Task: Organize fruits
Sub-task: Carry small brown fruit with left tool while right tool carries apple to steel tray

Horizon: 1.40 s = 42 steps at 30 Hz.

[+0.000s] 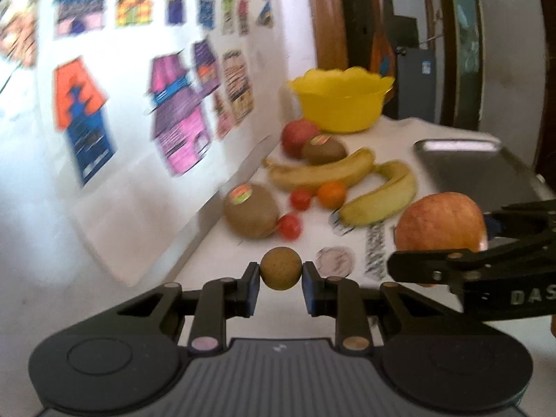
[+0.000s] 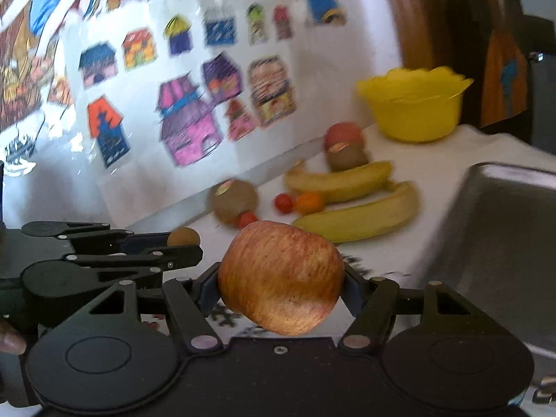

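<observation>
Right wrist view — yellow bowl contents hidden, metal tray bare.

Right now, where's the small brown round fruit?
The small brown fruit is clamped in the left gripper, held above the table, left of the big apple in the right gripper.

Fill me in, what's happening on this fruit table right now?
A person is sorting fruit with two grippers. The left hand-held gripper is shut on a small brown round fruit; the right hand-held gripper is clamped on a big apple. Both are held above the white table. Two bananas, two kiwis, another apple and small tomatoes remain there. The yellow bowl and metal tray look empty.
</observation>
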Each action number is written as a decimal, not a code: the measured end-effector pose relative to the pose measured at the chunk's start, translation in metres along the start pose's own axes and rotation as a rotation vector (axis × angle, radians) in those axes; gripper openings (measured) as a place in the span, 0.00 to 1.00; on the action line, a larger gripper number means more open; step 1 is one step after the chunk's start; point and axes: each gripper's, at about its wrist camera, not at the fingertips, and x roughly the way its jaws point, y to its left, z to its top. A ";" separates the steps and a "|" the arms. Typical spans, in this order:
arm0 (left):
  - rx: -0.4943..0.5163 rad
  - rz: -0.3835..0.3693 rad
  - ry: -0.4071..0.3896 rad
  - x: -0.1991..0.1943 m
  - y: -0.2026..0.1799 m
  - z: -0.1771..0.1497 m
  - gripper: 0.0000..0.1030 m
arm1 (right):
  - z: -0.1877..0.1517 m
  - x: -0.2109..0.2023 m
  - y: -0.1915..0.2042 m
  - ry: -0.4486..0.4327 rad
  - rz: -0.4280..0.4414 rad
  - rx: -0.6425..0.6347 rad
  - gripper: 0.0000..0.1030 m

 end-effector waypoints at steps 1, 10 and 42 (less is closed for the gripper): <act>0.001 -0.007 -0.012 0.000 -0.005 0.004 0.28 | 0.001 -0.007 -0.006 -0.009 -0.017 0.003 0.68; 0.003 -0.083 -0.091 0.019 -0.059 0.044 0.28 | 0.005 -0.060 -0.071 -0.081 -0.196 0.027 0.68; 0.104 -0.325 0.041 0.087 -0.177 0.053 0.28 | -0.025 -0.064 -0.150 0.010 -0.365 0.083 0.68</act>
